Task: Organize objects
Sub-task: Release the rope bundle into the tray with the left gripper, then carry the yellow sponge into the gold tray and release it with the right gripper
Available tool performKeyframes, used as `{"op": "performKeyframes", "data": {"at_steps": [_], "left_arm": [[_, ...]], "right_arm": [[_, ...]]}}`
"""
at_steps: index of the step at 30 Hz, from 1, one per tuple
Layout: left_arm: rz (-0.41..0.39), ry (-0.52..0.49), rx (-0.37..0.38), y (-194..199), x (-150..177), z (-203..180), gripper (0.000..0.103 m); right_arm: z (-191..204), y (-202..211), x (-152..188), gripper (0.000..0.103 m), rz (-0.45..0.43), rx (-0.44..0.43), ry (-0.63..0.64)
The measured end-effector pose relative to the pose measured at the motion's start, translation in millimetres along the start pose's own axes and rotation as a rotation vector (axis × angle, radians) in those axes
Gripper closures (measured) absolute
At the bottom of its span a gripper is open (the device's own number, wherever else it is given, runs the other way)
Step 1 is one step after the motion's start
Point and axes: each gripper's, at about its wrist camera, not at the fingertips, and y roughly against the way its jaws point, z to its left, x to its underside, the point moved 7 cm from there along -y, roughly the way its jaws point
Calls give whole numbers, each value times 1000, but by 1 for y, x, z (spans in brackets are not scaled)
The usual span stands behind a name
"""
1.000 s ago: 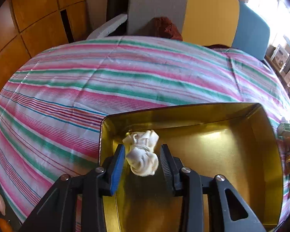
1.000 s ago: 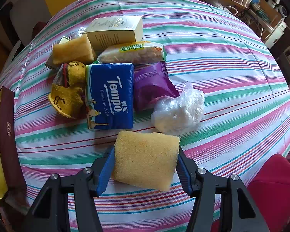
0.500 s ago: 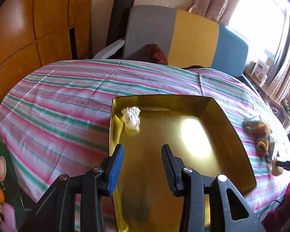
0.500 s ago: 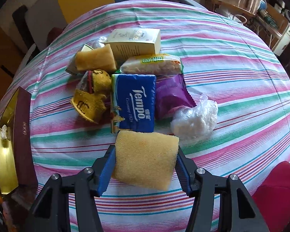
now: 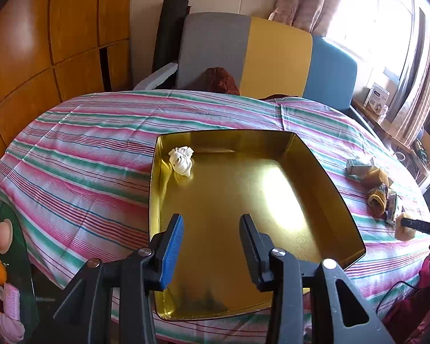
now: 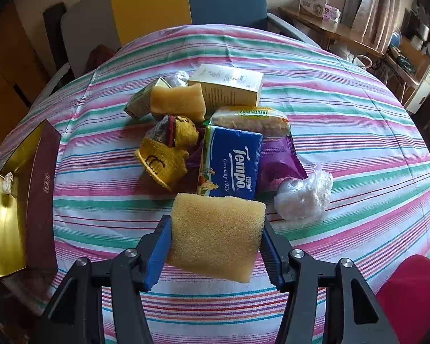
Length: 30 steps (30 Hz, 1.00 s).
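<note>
A gold tin box lies open on the striped tablecloth, with a white rolled sock in its far left corner. My left gripper hangs open above the box's near end with nothing between its fingers. My right gripper is shut on a yellow sponge, lifted above the cloth. Behind it lies a pile: a blue Tempo tissue pack, a purple packet, a clear plastic bag, yellow knit socks, a second sponge and a cream carton. The gold box shows at the left edge.
A grey, yellow and blue sofa stands behind the table. Wooden cupboards fill the left. Small toys and pink yarn lie low at the left. A red cushion sits at the lower right. Shelves with clutter stand at the right.
My left gripper let go of the white sock in the box, then drew back and up from it. My right gripper rose a little with the sponge still held.
</note>
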Motion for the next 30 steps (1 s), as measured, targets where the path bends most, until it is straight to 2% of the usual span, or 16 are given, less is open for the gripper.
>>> {"op": "performKeyframes", "data": {"at_steps": [3,6,12,16,21,25,30], "left_arm": [[2,-3,3,0,2,-1,63],[7,0,3,0,3,-1,63],[13,17,-1,2,6,6,63],[18,48,-8,5,9,20,63],[26,117,-32,10,15,49,63],[35,166,-62,14,24,74,63],[56,220,-75,11,36,94,63]], "right_arm": [[17,17,-6,44,-37,-44,20],[50,37,-16,44,-77,-103,80],[158,68,-32,44,-127,-263,274],[240,68,-28,44,-92,-375,396],[323,53,-7,44,-31,-441,533],[368,28,11,44,36,-459,585],[401,1,26,44,92,-451,615]]}}
